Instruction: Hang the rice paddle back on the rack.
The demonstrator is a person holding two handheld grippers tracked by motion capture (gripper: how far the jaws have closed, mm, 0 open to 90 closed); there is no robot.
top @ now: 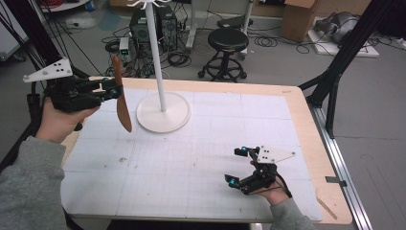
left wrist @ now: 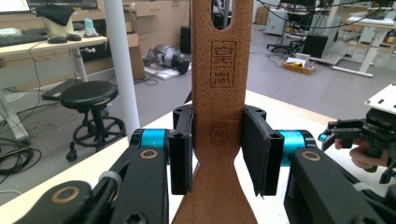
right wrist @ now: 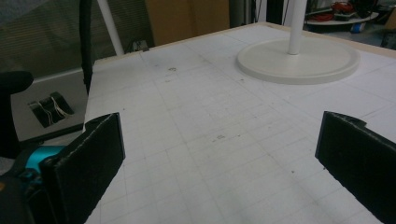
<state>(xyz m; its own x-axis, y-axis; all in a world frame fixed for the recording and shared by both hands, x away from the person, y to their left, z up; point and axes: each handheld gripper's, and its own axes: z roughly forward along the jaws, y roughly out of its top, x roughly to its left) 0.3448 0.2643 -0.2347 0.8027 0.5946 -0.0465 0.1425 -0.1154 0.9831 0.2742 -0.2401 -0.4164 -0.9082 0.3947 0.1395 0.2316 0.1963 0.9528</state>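
1. Left gripper [top: 116, 91] is clamping a wooden spatula [top: 121, 98] by its handle, both pads [left wrist: 182, 149] pressing on the flat wood just above where the handle is widening toward the blade.
2. Right gripper [top: 239, 165] is resting low over the table [top: 201, 158] near its front right, its jaws standing wide apart with nothing between them.
3. The spatula is hanging upright above the table's far left, blade down, just beside the white stand [top: 163, 111] and clear of its round base.
4. It is looking light, stiff and smooth, so it is likely to pivot or slide in a loose grip.
5. Holding it across the narrow neck seems the sound choice, since the flare below is helping to stop slipping.
6. The slotted top end [left wrist: 223, 18] is staying free, seemingly for hanging.
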